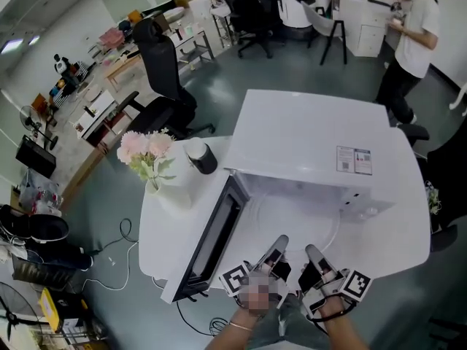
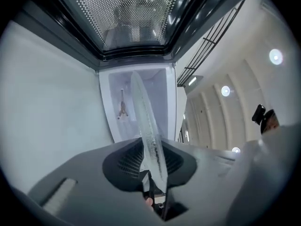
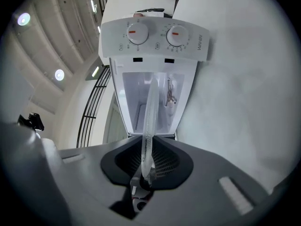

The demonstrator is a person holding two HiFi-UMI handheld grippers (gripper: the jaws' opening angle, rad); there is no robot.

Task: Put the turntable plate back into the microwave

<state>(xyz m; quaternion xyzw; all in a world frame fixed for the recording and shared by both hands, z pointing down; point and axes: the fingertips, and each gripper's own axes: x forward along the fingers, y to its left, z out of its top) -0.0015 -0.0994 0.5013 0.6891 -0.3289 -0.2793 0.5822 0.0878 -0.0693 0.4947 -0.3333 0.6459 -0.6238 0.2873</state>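
At the left of the white worktop [image 1: 155,228], pink flowers [image 1: 146,148], with a dark-topped cup [image 1: 201,157] just beside. Next, the microwave door [image 1: 211,239], swung wide open, then the white microwave [image 1: 306,141] itself. Grips the near rim of the clear turntable plate [image 1: 292,219] with the left tool [image 1: 278,244], pads clamped on the glass. Grips the same rim just to the right with the right tool [image 1: 311,254], also clamped. Holds the plate flat at the mouth of the open cavity.
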